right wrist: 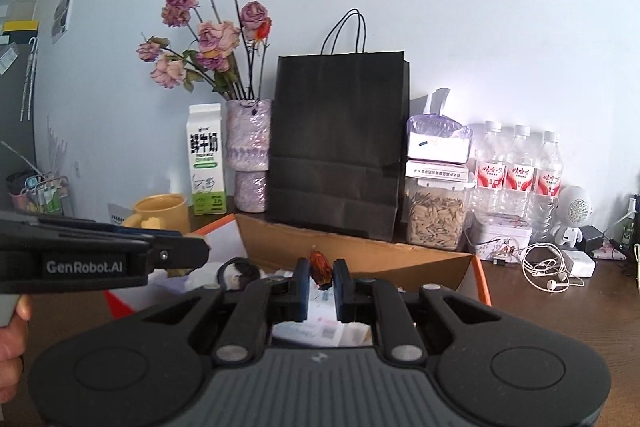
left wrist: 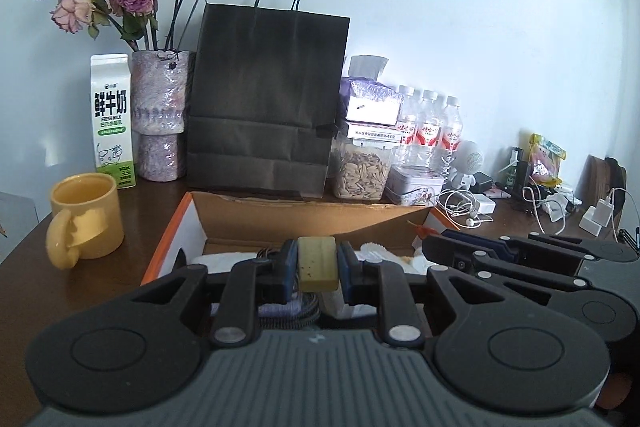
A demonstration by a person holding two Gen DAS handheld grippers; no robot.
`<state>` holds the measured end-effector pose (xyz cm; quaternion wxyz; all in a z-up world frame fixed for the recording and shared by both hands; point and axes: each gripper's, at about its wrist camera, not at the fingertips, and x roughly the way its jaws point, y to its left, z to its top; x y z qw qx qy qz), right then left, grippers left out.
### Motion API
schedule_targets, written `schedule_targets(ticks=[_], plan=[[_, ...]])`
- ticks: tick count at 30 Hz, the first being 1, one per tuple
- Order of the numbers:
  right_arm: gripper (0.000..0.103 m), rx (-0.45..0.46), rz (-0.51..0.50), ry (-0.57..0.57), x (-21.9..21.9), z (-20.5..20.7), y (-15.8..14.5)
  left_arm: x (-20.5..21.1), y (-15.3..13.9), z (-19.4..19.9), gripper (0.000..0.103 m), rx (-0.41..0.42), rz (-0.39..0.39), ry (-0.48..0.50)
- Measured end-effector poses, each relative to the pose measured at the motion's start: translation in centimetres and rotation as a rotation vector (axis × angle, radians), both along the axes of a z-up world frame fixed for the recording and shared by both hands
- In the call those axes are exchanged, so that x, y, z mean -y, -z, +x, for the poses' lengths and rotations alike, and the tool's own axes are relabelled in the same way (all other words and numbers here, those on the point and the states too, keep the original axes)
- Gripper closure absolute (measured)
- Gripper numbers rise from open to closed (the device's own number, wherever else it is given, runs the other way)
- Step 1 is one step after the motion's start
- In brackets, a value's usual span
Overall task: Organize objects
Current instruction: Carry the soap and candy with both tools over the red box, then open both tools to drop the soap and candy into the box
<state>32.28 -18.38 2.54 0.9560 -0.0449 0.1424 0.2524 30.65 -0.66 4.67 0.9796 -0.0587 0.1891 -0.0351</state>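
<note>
My left gripper (left wrist: 318,263) is shut on a yellowish rectangular block (left wrist: 318,261), held above the open cardboard box (left wrist: 304,217). My right gripper (right wrist: 320,277) is shut on a small red-orange wrapped sweet (right wrist: 321,269), also over the cardboard box (right wrist: 360,247). In the left wrist view the right gripper (left wrist: 444,245) reaches in from the right over the box. In the right wrist view the left gripper (right wrist: 192,247) comes in from the left, with a hand (right wrist: 14,331) on its handle. The box holds white wrappers, cables and other small items, partly hidden by the grippers.
Behind the box stand a black paper bag (left wrist: 266,107), a vase of dried roses (left wrist: 160,99), a milk carton (left wrist: 112,119), a yellow mug (left wrist: 86,223), a jar of seeds (left wrist: 360,169), several water bottles (left wrist: 430,127), a tin (left wrist: 416,183), earphones (left wrist: 464,207) and chargers (left wrist: 596,215) on the brown table (left wrist: 24,275).
</note>
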Motion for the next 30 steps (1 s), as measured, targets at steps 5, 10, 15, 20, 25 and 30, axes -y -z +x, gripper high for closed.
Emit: schedule_targets(ticks=[5,10,15,20,25,30], plan=[[0.092,-0.023,0.015,0.02,0.4,2.8,0.9,0.1,0.6,3.3,0.081,-0.008,0.002,-0.022],[0.091,-0.049,0.02,0.033,0.9,5.1,1.8,0.0,1.4,5.6,0.081,-0.015,0.011,-0.021],[0.067,-0.093,0.021,0.026,1.2,6.2,2.8,-0.5,1.7,6.1,0.0,-0.004,0.048,-0.063],[0.0,-0.081,0.013,0.051,1.4,5.8,3.0,-0.7,1.5,5.6,0.0,0.008,0.066,-0.096],[0.0,-0.07,0.014,0.058,1.4,5.3,2.8,-0.5,1.2,4.7,0.0,0.017,0.07,-0.105],[0.0,-0.065,0.017,0.061,2.1,4.2,2.6,-0.2,0.8,2.2,0.0,0.036,0.064,-0.073]])
